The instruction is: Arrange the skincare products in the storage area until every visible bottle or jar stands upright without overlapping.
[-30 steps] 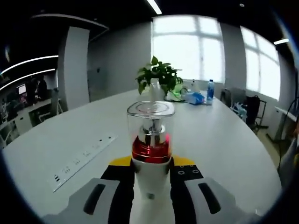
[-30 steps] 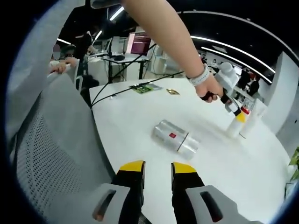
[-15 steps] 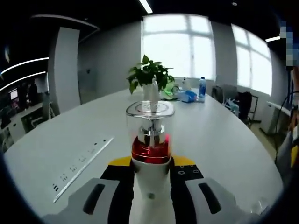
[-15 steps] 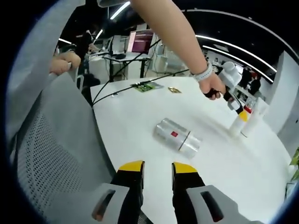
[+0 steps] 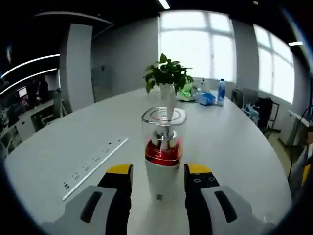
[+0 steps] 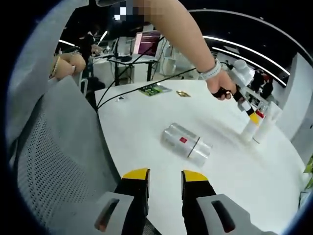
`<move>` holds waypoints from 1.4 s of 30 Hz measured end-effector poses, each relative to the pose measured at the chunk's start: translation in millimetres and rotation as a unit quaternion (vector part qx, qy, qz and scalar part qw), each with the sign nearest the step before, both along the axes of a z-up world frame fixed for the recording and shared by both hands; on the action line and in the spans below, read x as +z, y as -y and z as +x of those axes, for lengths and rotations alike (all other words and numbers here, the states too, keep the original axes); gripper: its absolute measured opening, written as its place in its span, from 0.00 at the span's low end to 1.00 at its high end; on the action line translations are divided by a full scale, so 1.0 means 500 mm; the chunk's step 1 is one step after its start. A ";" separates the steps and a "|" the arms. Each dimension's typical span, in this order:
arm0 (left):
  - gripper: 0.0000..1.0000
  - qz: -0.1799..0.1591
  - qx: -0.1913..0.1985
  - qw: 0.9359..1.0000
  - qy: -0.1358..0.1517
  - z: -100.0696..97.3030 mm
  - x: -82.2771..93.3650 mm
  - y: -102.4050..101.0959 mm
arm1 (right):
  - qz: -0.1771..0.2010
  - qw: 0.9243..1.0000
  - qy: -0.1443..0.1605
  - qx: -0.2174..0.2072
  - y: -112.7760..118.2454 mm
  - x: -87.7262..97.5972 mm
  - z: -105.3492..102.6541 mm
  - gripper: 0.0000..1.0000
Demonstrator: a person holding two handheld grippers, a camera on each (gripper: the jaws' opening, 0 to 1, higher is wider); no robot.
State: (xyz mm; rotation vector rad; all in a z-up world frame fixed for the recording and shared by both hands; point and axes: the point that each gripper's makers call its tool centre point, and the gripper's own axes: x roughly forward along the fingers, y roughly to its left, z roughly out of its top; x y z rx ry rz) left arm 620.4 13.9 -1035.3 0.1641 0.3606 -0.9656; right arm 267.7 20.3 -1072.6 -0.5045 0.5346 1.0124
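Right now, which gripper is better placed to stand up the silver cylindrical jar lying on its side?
Right. The right gripper is open and pointed at the silver cylindrical jar lying just ahead. The left gripper is open around the upright white pump bottle with a red band, farther across the white table.

bottle (image 5: 164,152): white body, red band, clear cap
jar (image 6: 186,144): silver, small red mark
left tongs (image 5: 154,174): black, yellow tips
right tongs (image 6: 164,177): black, yellow tips
tabletop (image 5: 234,142): white
plant (image 5: 167,73) at 12 o'clock: green
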 end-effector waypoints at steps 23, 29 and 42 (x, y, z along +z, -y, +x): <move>0.48 -0.056 0.197 0.979 -0.012 -0.493 0.093 -0.180 | 0.036 0.996 -0.066 0.047 -0.028 -0.002 -0.045 0.25; 0.49 0.066 0.156 0.985 -0.021 -0.617 0.031 -0.209 | 0.049 0.994 -0.092 0.040 -0.027 -0.004 -0.044 0.26; 0.67 0.127 0.156 0.974 -0.106 -0.765 -0.067 -0.278 | -0.007 0.989 -0.134 0.057 -0.028 -0.051 -0.074 0.31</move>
